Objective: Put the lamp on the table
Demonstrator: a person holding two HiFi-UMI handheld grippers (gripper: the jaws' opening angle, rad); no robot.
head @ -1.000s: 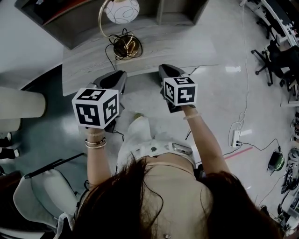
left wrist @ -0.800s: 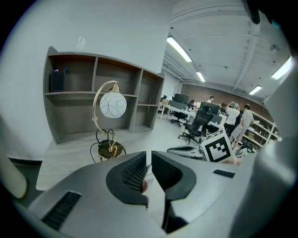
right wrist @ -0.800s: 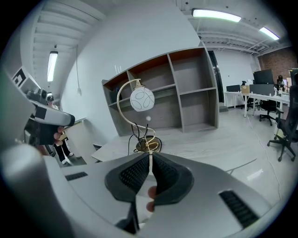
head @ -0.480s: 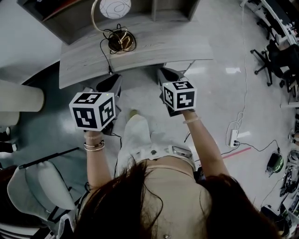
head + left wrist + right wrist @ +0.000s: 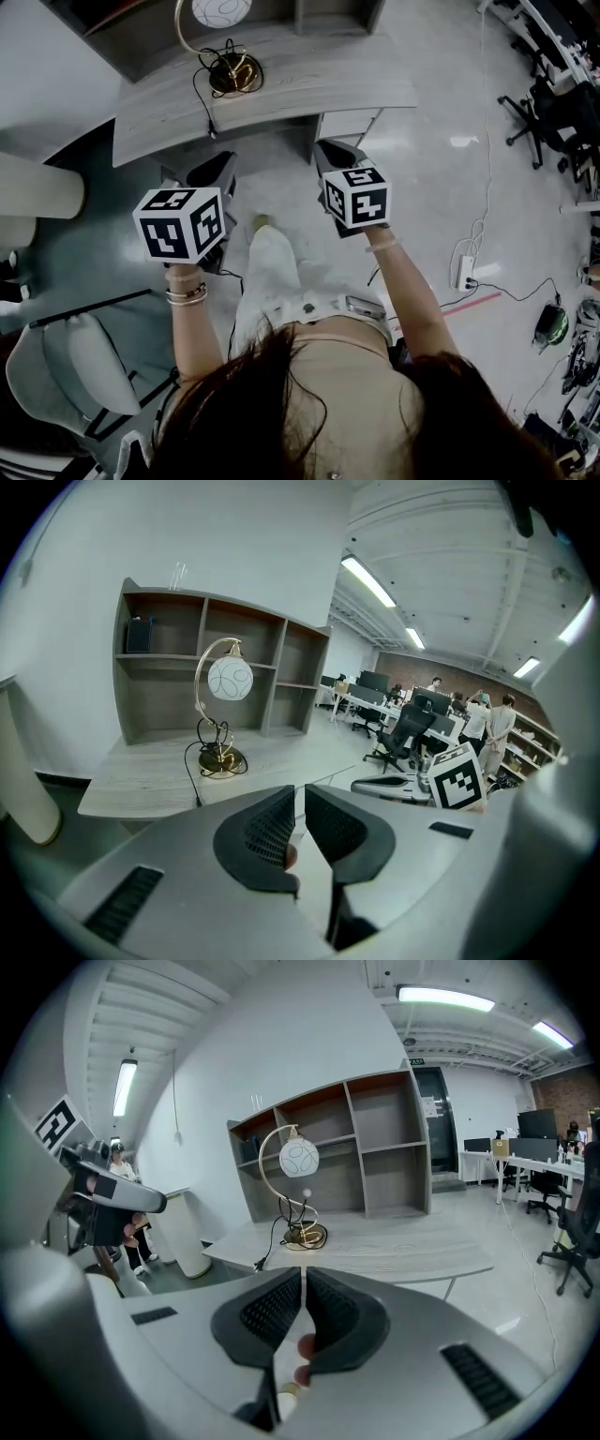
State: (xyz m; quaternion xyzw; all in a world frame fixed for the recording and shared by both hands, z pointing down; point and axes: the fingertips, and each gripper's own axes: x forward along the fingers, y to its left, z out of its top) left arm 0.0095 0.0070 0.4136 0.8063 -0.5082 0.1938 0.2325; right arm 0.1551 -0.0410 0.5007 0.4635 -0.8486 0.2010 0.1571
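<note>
Left tool [image 5: 300,797] and right tool [image 5: 305,1277] both have jaws almost together, gripping nothing. The lamp [image 5: 232,73] stands upright on the counter [image 5: 309,89], well ahead of both, long axis vertical, its stem arching rightward to the globe
</note>
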